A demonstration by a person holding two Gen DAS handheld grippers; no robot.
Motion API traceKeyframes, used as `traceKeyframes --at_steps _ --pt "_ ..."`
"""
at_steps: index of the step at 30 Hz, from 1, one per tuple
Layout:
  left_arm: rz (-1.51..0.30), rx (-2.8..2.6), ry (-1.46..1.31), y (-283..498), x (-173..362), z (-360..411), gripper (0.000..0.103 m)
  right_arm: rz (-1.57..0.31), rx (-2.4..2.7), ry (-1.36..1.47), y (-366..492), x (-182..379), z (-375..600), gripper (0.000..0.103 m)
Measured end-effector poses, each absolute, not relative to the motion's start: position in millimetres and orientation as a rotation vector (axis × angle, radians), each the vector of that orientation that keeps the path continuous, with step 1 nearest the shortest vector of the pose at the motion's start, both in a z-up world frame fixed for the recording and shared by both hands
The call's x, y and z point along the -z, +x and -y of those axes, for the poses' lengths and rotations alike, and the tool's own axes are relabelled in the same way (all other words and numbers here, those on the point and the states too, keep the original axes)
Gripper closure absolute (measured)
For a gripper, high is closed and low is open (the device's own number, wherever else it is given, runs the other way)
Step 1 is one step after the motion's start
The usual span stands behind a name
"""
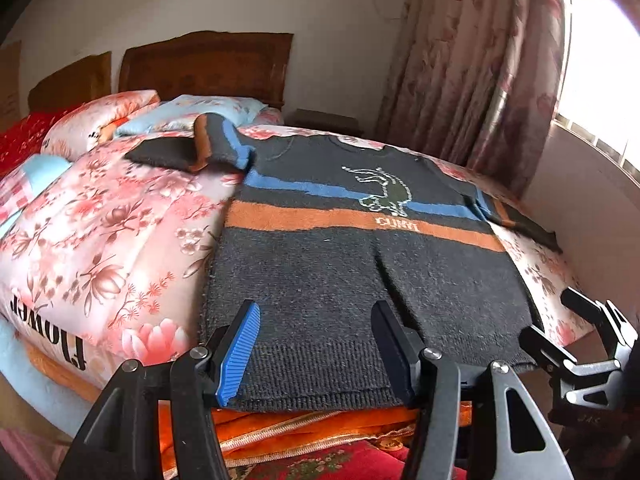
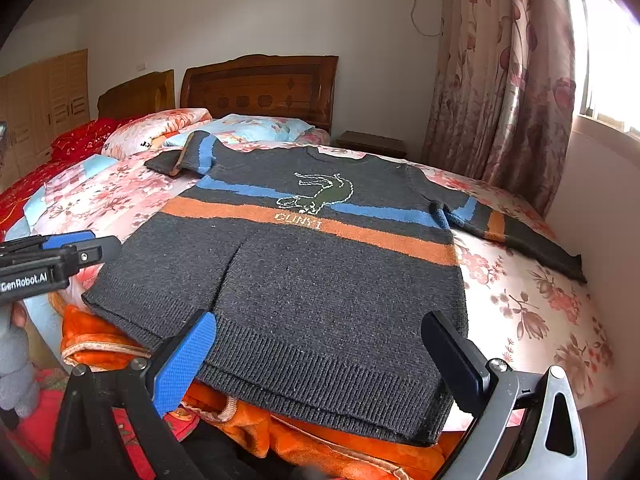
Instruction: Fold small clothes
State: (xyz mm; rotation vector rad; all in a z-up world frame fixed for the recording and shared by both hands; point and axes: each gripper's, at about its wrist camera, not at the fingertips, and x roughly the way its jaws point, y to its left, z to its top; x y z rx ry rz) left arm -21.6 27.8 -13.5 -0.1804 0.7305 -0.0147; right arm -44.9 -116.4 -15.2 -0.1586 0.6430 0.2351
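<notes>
Dark striped sweater lies flat, centre frame, on the floral bed. Left gripper and right gripper both released, jaws apart over its hem.

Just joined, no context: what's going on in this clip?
A person with a gripper in each hand is about to fold a dark striped sweater spread flat, front up, on a floral quilt. Both sleeves lie out to the sides and nothing is folded yet. The left gripper and right gripper sit at the near hem, jaws open to either side of the hem, not visibly clamping the fabric.
</notes>
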Motion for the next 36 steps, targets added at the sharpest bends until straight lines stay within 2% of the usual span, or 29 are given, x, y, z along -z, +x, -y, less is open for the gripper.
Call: traceKeyframes --at_steps 36 --pt "-0.746 -0.064 -0.178 -15.8 16.0 -36.3 0.044 -0.656 -0.238 -0.138 -44.1 19.3 117.2 0.0"
